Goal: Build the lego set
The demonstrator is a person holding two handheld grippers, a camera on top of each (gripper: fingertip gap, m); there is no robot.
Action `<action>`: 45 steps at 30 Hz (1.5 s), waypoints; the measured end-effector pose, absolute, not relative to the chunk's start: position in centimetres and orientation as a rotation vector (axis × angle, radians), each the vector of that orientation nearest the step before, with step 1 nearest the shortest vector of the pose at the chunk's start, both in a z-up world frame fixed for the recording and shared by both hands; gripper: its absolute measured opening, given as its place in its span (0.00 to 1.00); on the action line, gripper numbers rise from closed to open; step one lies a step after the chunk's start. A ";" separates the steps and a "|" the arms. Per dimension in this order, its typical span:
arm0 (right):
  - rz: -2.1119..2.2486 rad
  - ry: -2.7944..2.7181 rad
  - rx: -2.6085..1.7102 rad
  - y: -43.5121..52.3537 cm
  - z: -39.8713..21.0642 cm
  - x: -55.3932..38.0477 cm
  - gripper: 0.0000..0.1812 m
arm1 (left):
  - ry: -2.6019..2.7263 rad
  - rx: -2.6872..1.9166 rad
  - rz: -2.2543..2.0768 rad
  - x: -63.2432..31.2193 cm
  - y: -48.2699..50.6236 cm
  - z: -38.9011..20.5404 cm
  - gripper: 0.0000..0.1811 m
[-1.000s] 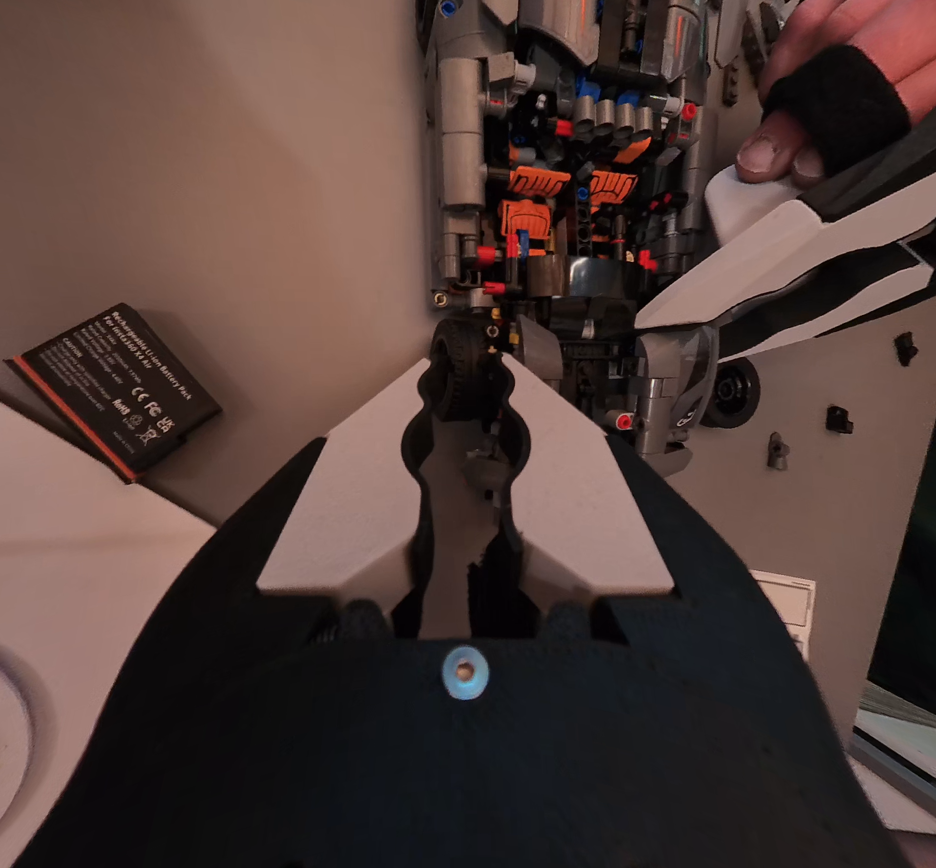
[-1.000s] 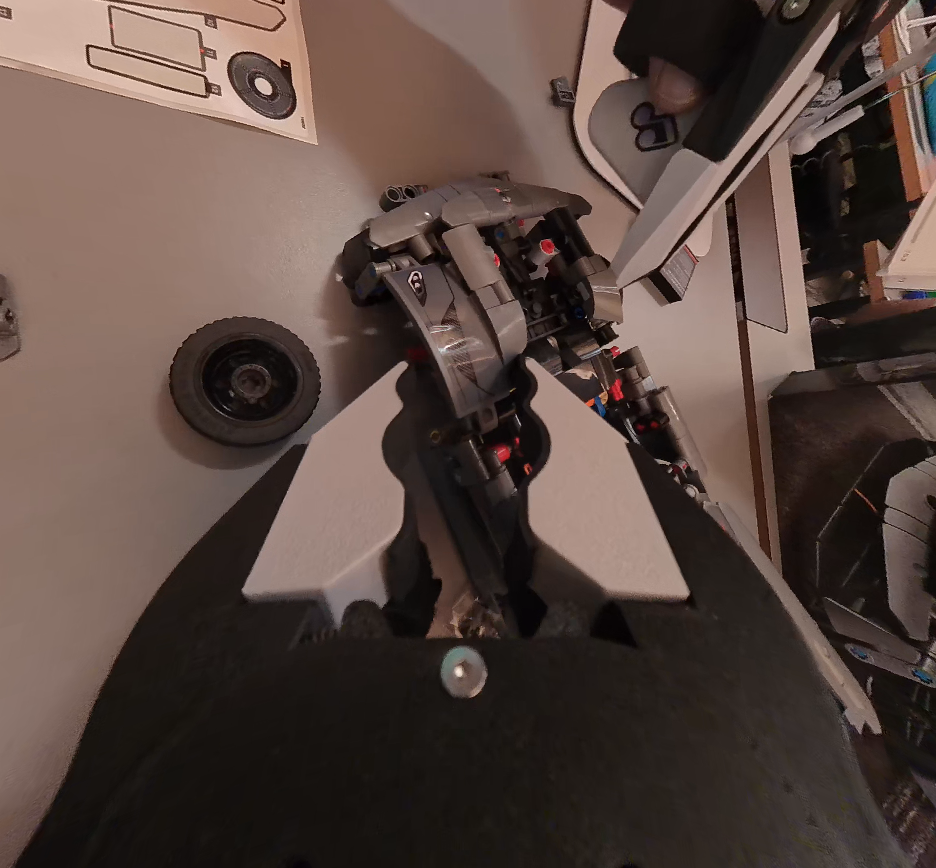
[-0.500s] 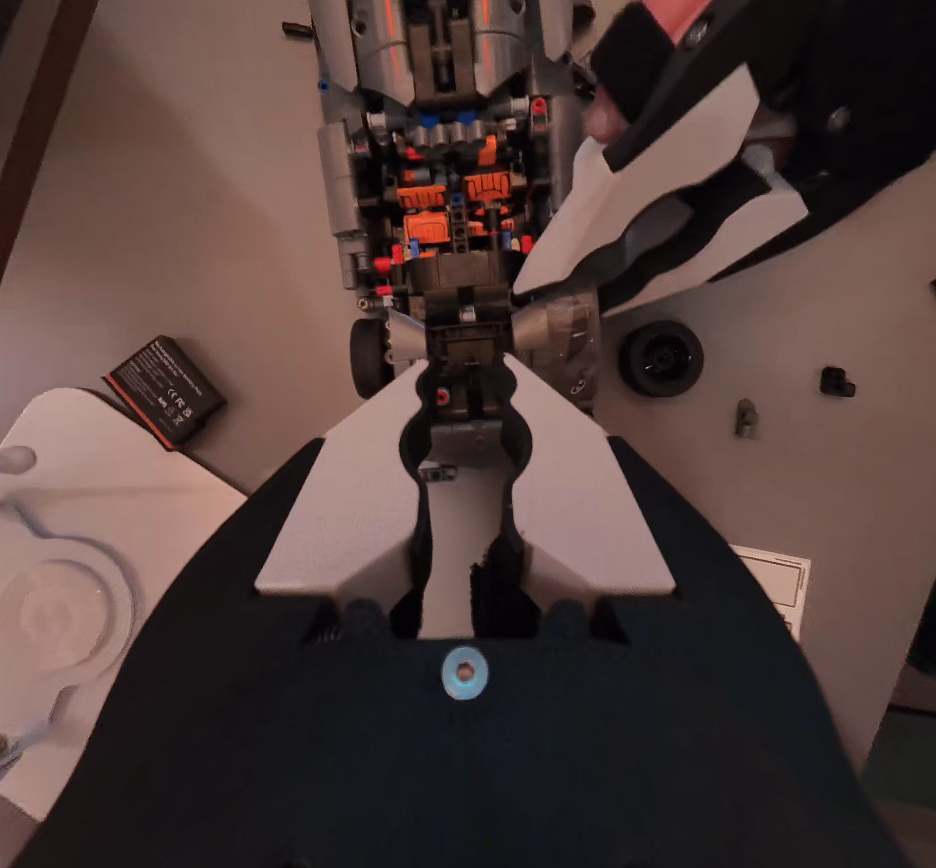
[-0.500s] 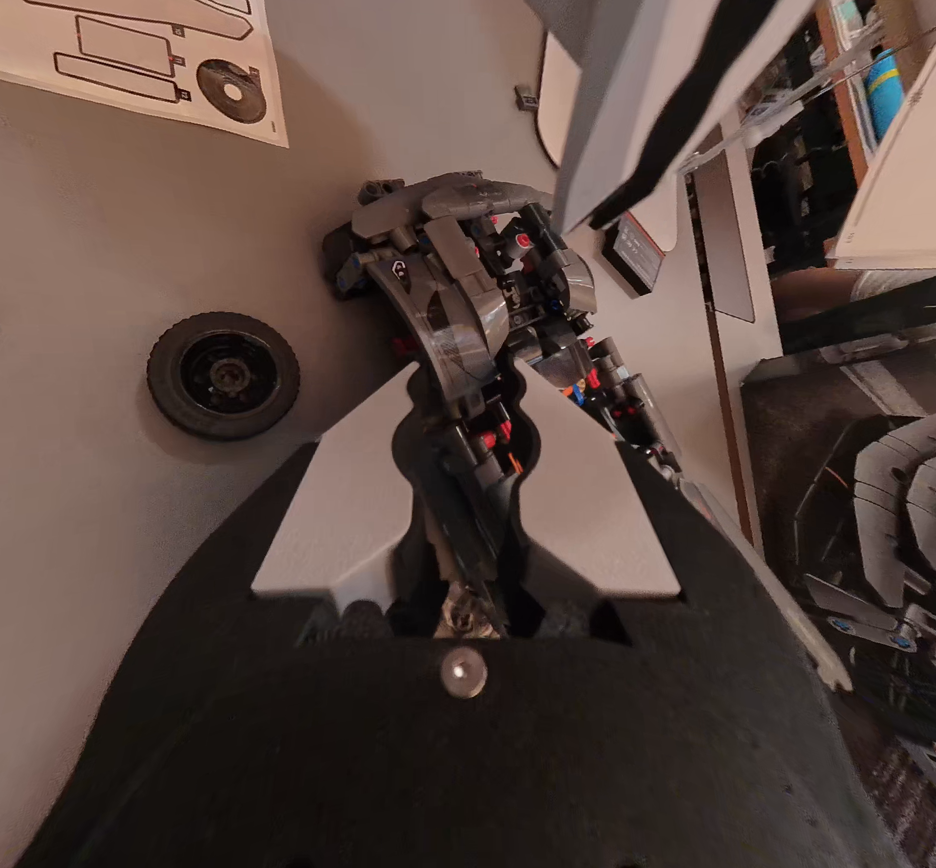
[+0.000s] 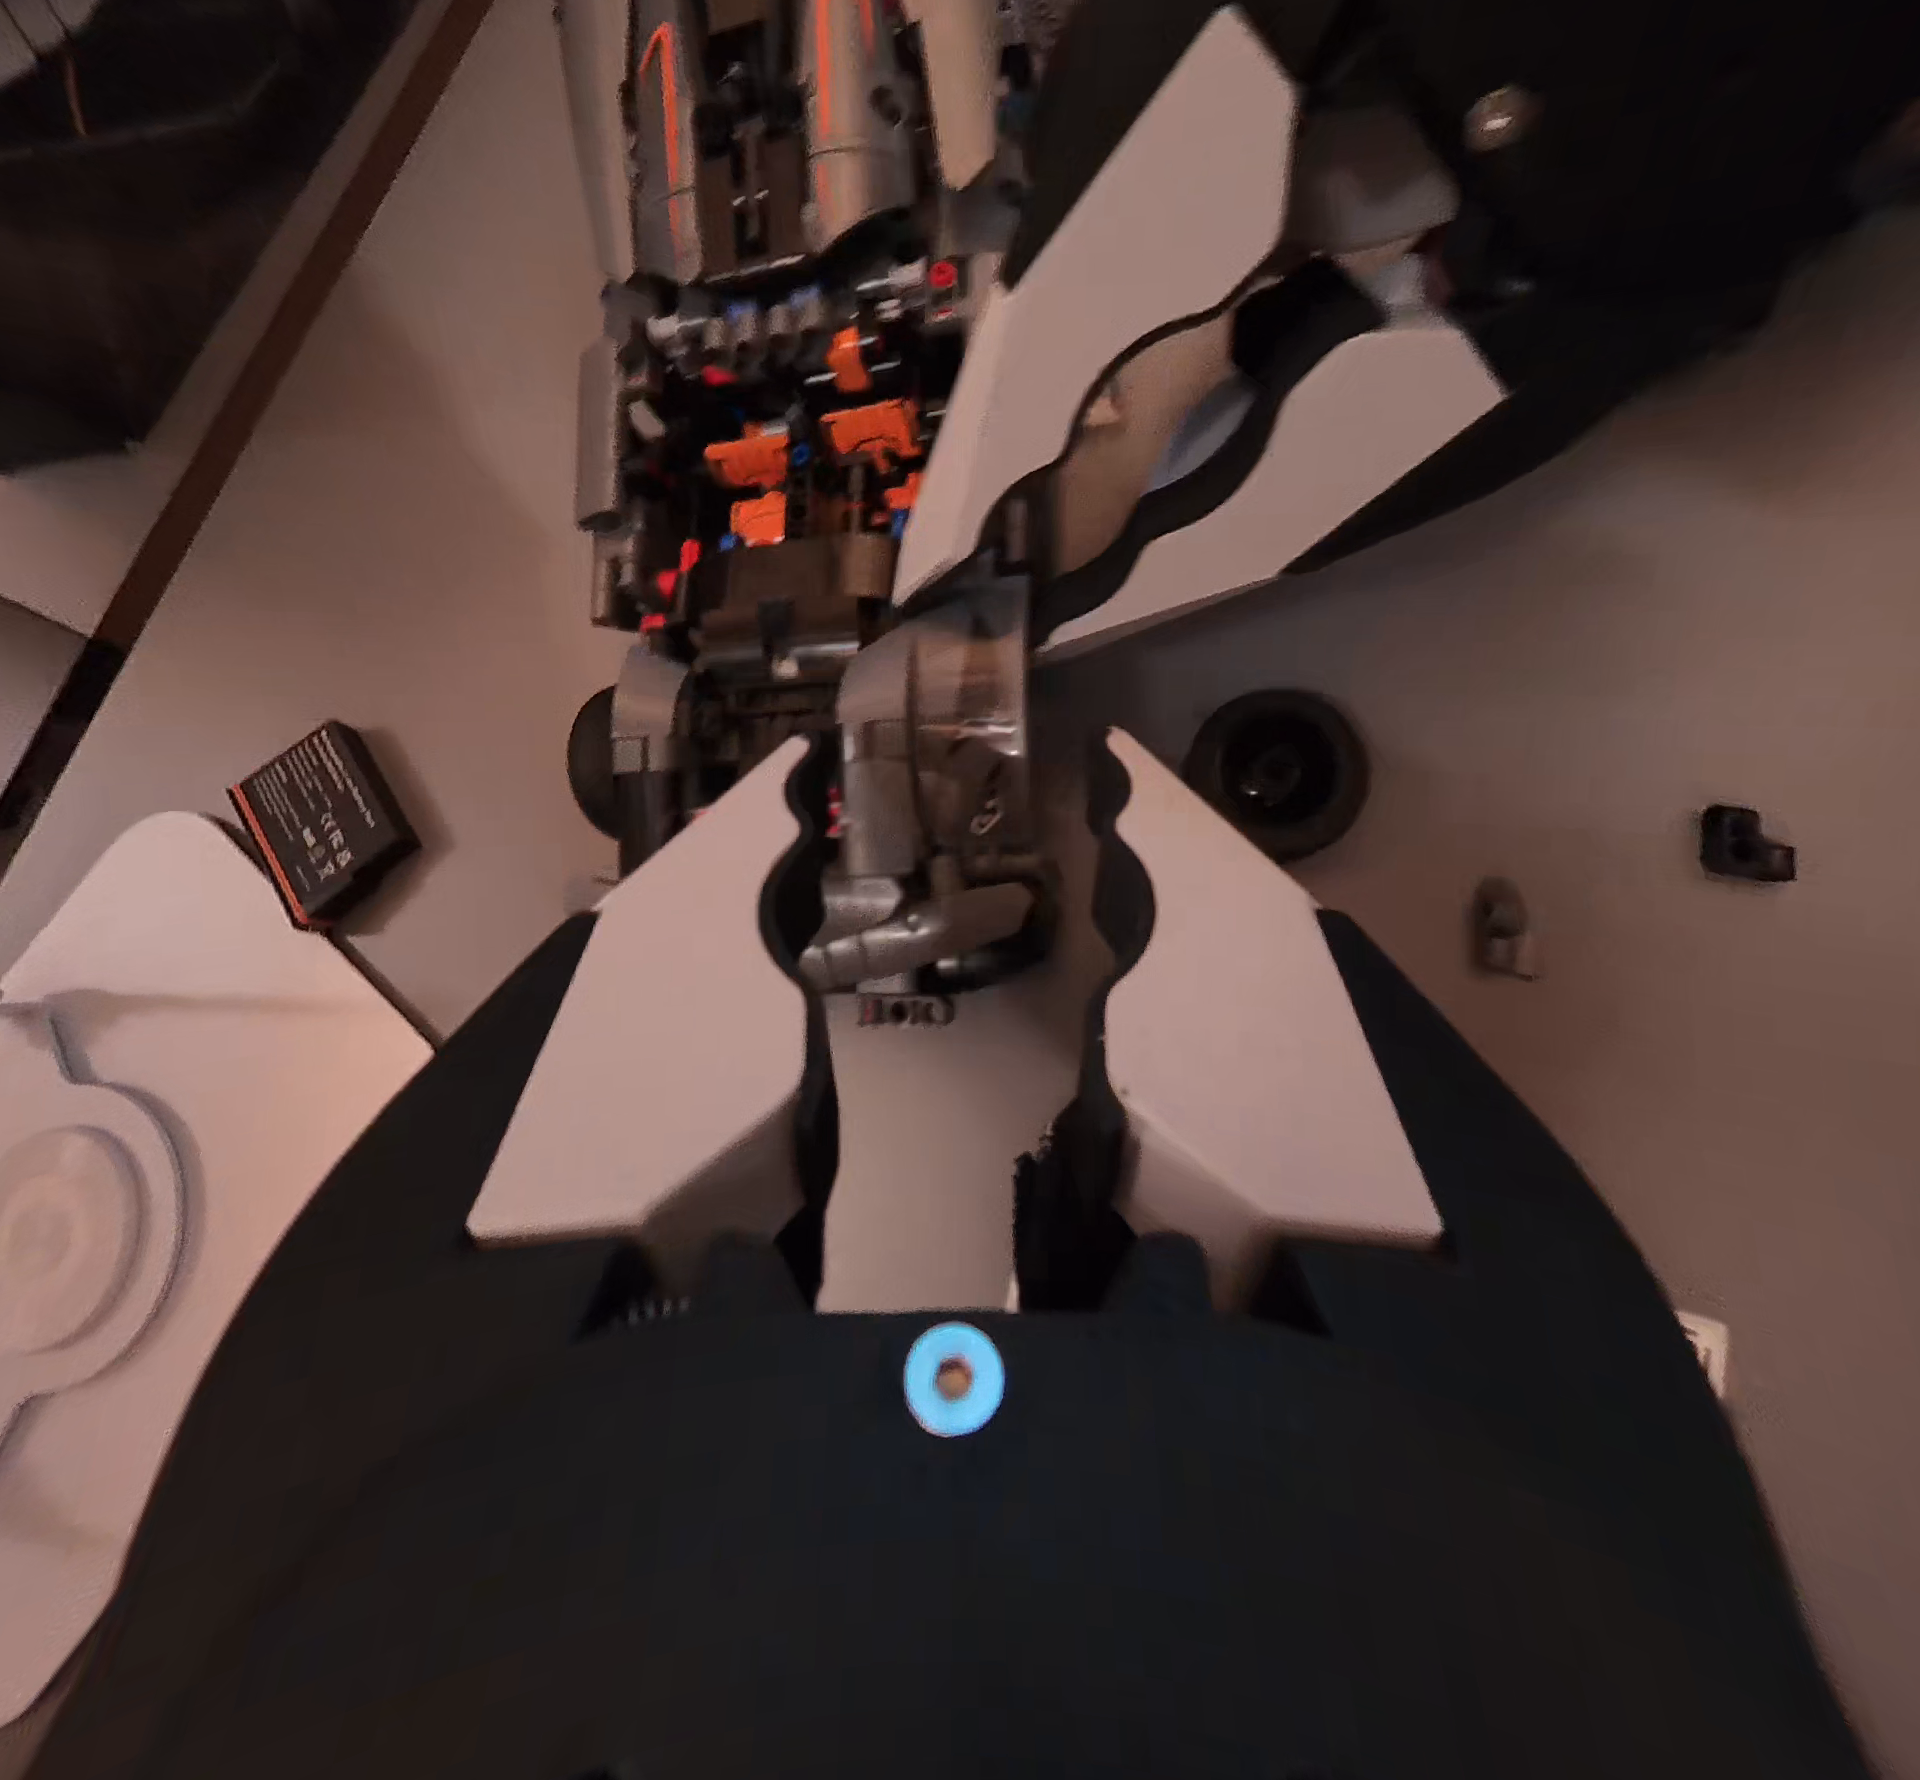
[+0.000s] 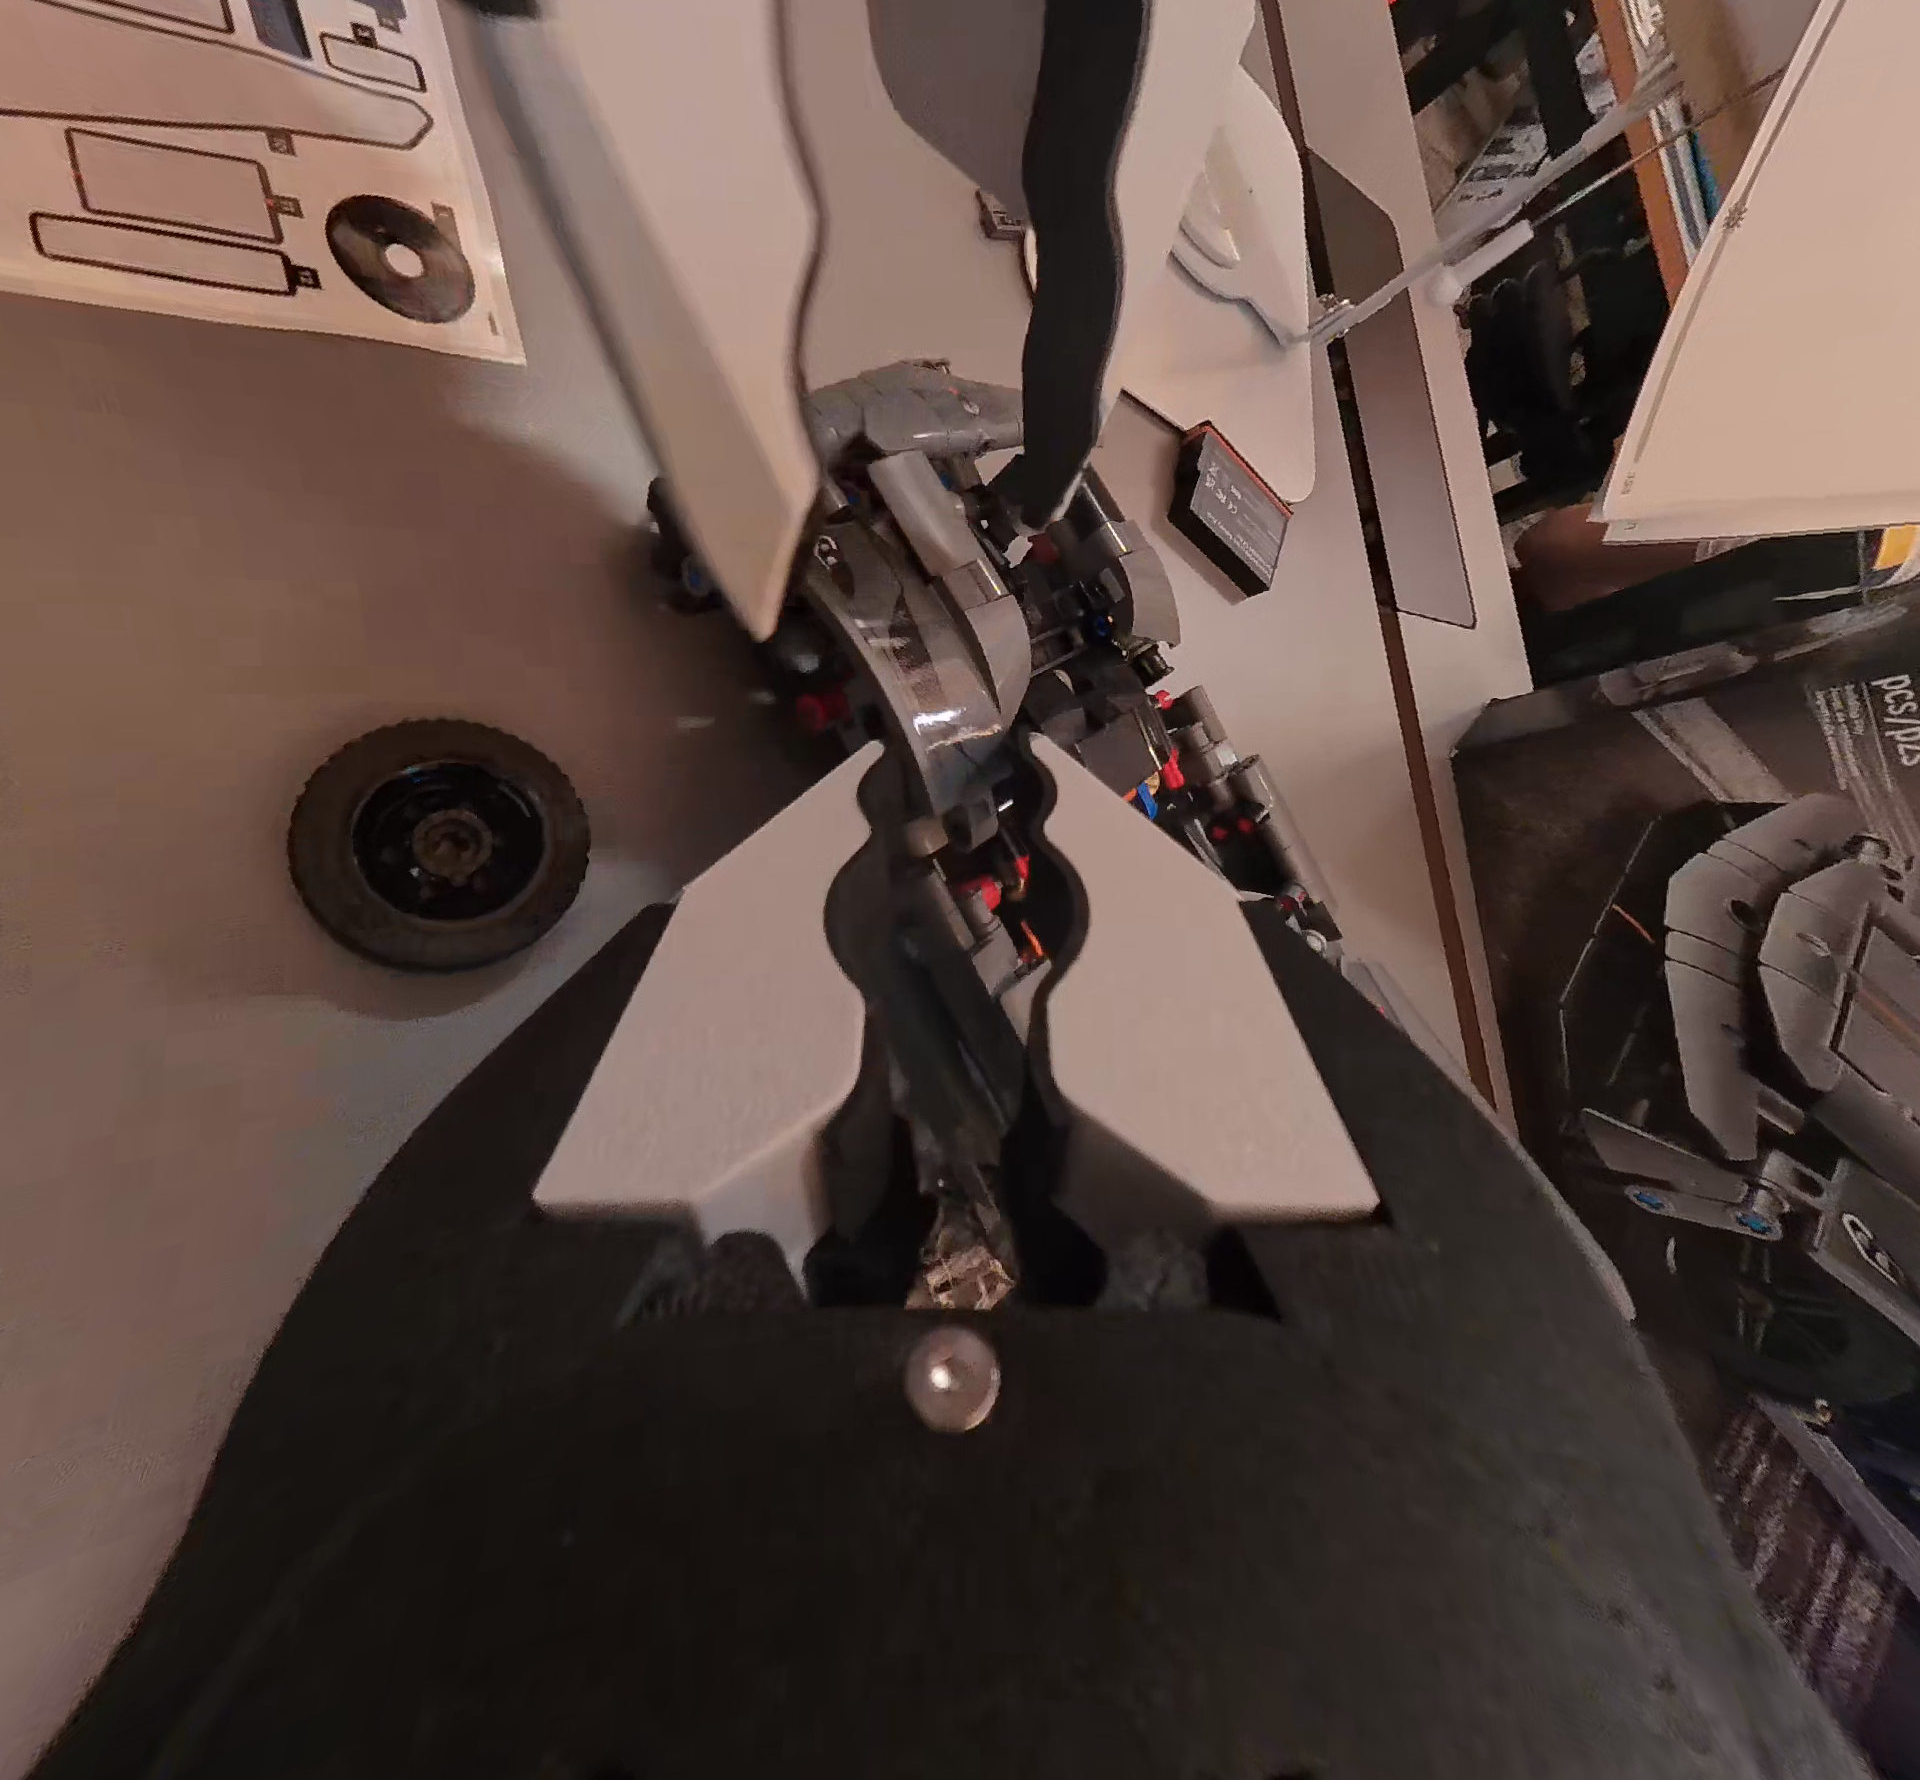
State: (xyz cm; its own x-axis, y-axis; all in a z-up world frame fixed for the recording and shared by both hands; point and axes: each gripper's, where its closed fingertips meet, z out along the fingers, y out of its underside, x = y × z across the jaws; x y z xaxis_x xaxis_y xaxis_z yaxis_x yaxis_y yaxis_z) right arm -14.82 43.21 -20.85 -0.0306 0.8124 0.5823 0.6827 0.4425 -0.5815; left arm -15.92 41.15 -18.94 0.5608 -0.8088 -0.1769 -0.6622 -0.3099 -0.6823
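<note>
The grey lego car point(image 5: 769, 442) with orange and black inner parts lies on the pale table; it also shows in the right wrist view point(image 6: 935, 608). My left gripper point(image 5: 956, 764) is open, its fingers on either side of the car's front grey fender point(image 5: 935, 795) without gripping it. From the right wrist view its fingers point(image 6: 707, 276) come down over the car's nose. My right gripper point(image 6: 958, 759) is shut on the car's curved grey wheel arch point(image 6: 925, 650). In the left wrist view its fingers point(image 5: 1091, 276) reach in from the upper right.
A loose black wheel point(image 5: 1273, 774) lies right of the car, also seen in the right wrist view point(image 6: 442, 842). A black battery pack point(image 5: 322, 821), a white tray point(image 5: 104, 1159), small loose parts point(image 5: 1745, 842), a sticker sheet point(image 6: 208, 120) and the set's box point(image 6: 1766, 1003) lie around. Both grippers' tips are close together, under 4 cm apart.
My left gripper has opened wider and shifted right from the car's front wheel to its front right fender. My right gripper has stayed shut on the wheel arch.
</note>
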 end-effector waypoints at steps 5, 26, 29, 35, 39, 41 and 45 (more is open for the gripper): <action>0.196 -1.713 -1.336 43.3 -20.5 -15.3 0.10 | 1.210 -2.024 0.109 -16.6 42.1 -20.1 0.29; 0.432 -1.551 -1.457 45.2 -18.4 -13.7 0.06 | 1.065 -2.104 0.140 -19.7 44.4 -20.5 0.19; 0.461 -1.546 -1.465 45.2 -18.3 -13.3 0.06 | 1.035 -2.113 0.096 -19.8 44.6 -20.3 0.19; 0.520 -1.514 -1.477 45.3 -17.7 -12.6 0.06 | 0.971 -2.131 0.007 -20.4 45.1 -19.7 0.19; 0.548 -1.516 -1.481 45.2 -17.8 -12.2 0.06 | 0.964 -2.132 -0.005 -20.3 45.0 -19.8 0.20; 0.555 -1.526 -1.478 45.0 -17.9 -12.3 0.06 | 0.991 -2.138 0.011 -20.2 44.7 -20.3 0.20; 0.553 -1.560 -1.467 44.4 -18.4 -12.5 0.06 | 1.079 -2.151 0.022 -19.7 43.4 -21.6 0.23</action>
State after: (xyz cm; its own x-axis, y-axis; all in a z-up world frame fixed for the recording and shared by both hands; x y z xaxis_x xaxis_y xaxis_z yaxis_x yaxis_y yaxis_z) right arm -12.51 44.39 -18.36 0.1052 0.9480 0.3005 0.5475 0.1970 -0.8133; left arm -19.70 43.42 -21.61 0.6495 -0.6920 -0.3150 -0.7043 -0.3916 -0.5921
